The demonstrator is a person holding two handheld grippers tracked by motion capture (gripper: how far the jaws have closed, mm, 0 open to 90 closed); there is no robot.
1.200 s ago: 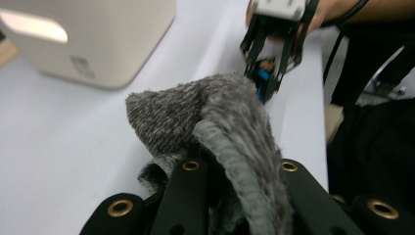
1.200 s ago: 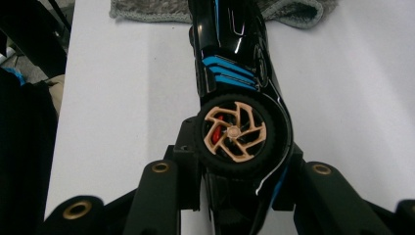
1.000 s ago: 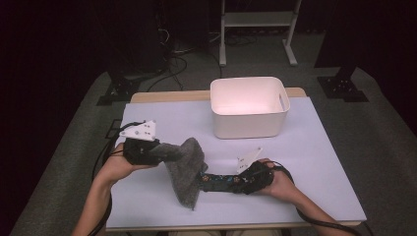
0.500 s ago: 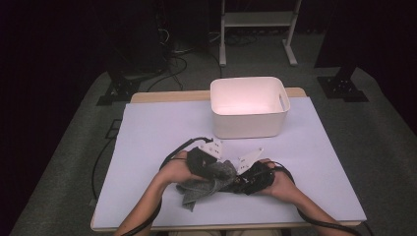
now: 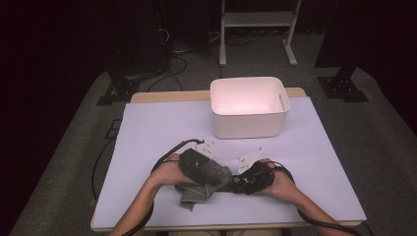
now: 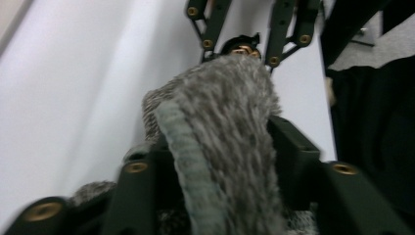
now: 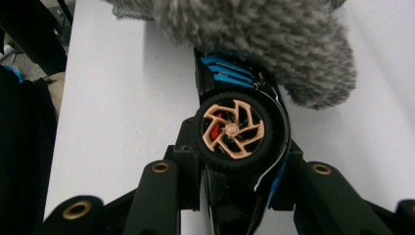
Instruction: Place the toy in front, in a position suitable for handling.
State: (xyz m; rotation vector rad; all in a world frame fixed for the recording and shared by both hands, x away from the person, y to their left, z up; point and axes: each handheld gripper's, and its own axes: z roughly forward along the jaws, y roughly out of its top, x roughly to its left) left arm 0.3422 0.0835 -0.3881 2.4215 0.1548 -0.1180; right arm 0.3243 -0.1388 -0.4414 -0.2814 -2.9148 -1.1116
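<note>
The grey fleece cloth lies bunched on the near part of the white-covered surface, between our two hands, draped over one end of a black toy car with blue trim and a copper-spoked wheel. In the high view the cloth sits just in front of us, well apart from the white plastic bin that stands toward the far edge of the surface.

Our left gripper rests on top of the cloth. In the left gripper view the cloth rises as a thick fold between the two black jaws, its ribbed hem running up the middle. The jaws have just been opening, with the cloth between them; whether the pads press on the fabric at this moment we cannot tell, because the pile hides the contact.

Our right gripper lies level on the surface, just beside the cloth, and is clenched on the toy car. In the right gripper view the car sits on its side between the jaws, its wheel facing the camera and both jaws tight against its body. The cloth covers the far end of the car there, touching the blue panel above the wheel.

A cable trails from each gripper toward the near edge.
</note>
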